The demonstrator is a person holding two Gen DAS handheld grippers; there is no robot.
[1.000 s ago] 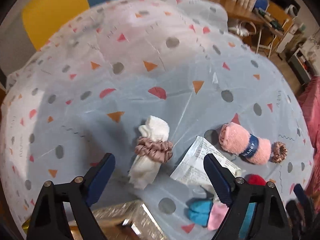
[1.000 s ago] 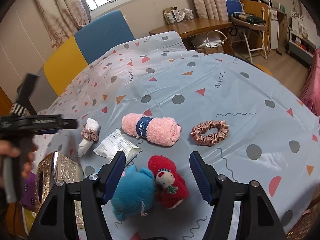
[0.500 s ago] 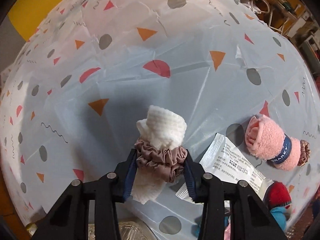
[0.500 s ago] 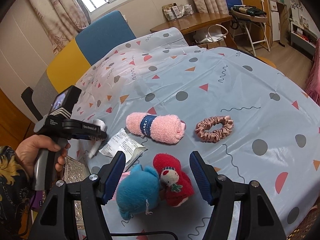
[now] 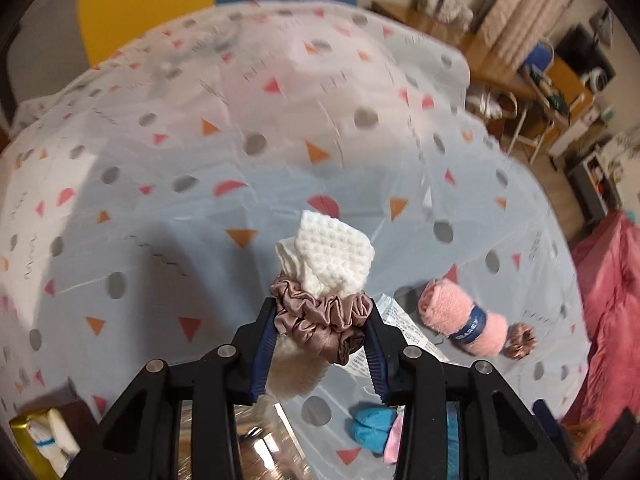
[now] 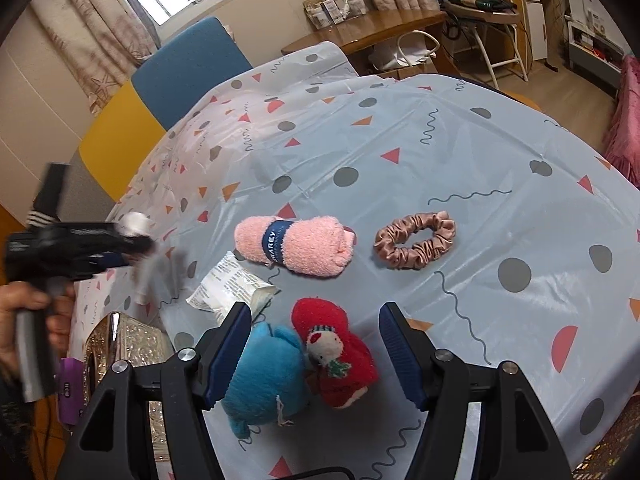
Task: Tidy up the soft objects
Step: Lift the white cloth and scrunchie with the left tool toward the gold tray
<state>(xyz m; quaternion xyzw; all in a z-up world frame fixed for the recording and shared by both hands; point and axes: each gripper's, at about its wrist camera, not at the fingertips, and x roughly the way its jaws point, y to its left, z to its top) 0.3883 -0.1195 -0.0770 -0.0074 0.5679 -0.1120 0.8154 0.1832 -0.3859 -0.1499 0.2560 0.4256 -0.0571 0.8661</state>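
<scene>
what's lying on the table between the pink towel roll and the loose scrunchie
Nothing: in the right wrist view only bare tablecloth separates the towel roll from the scrunchie.

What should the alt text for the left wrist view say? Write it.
The left hand-held gripper is shut on a white cloth roll banded by a brown scrunchie, above a patterned tablecloth. A pink towel roll lies at right.

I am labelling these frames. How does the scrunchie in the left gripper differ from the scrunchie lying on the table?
The held scrunchie is wrapped around a rolled white cloth and pinched by the left gripper; the loose scrunchie lies flat, empty and untouched on the tablecloth. Both are shiny, pinkish-brown and ruffled.
</scene>
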